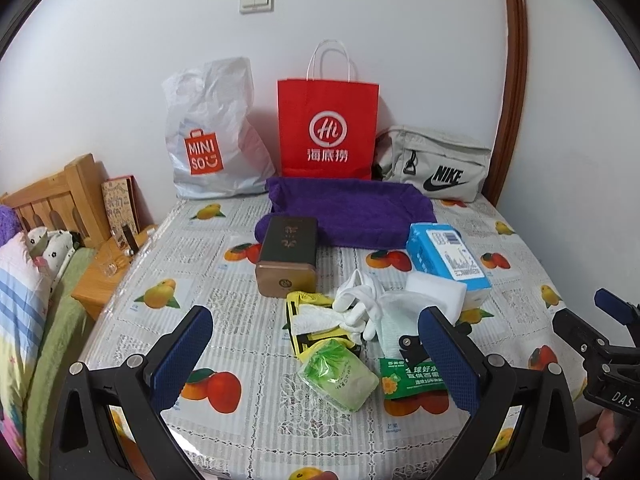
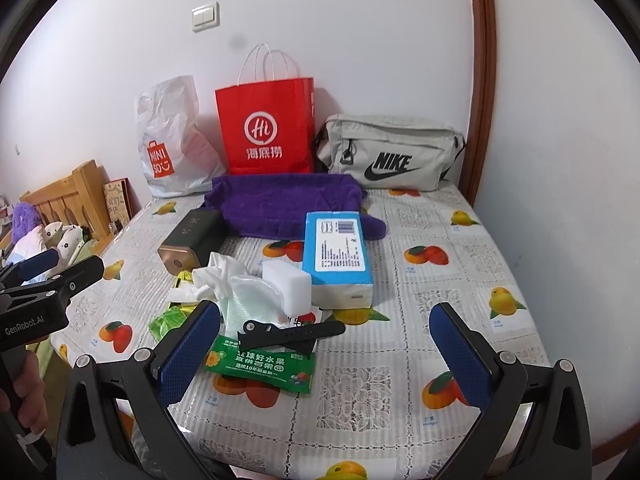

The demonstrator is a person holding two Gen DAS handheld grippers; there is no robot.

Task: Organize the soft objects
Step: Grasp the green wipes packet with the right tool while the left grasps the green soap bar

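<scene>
Purple towel (image 1: 352, 212) lies spread at the far middle of the counter (image 2: 460, 280), its plastic cover printed with fruit. Behind the towel, against the white wall, stand a white Miniso bag (image 1: 212, 136), a red paper bag (image 1: 328, 132) and a grey Nike pouch (image 1: 436, 164), left to right. Near the towel's left corner lies a dark tin box (image 1: 288, 256), one end touching the cloth. To the right, a blue tissue pack (image 2: 338, 256) rests with its far end over the towel's edge, and a white sponge block (image 2: 288, 284) sits just beside its near left corner. Between my two tools the soft clutter gathers: white gloves (image 1: 360, 304), a pale green cloth (image 2: 248, 304), a yellow-edged packet (image 1: 316, 328), a green wrapped bundle (image 1: 340, 376), and a green printed sachet (image 2: 260, 364) with a black watch strap (image 2: 292, 332) lying across its far edge. I hold my left tool (image 1: 316, 356) spread wide and released, grasping nothing, low over the near edge with the green bundle between its blue pads. My right tool (image 2: 324, 352) is likewise spread and released, hovering near the sachet, its left pad just beside the strap.
</scene>
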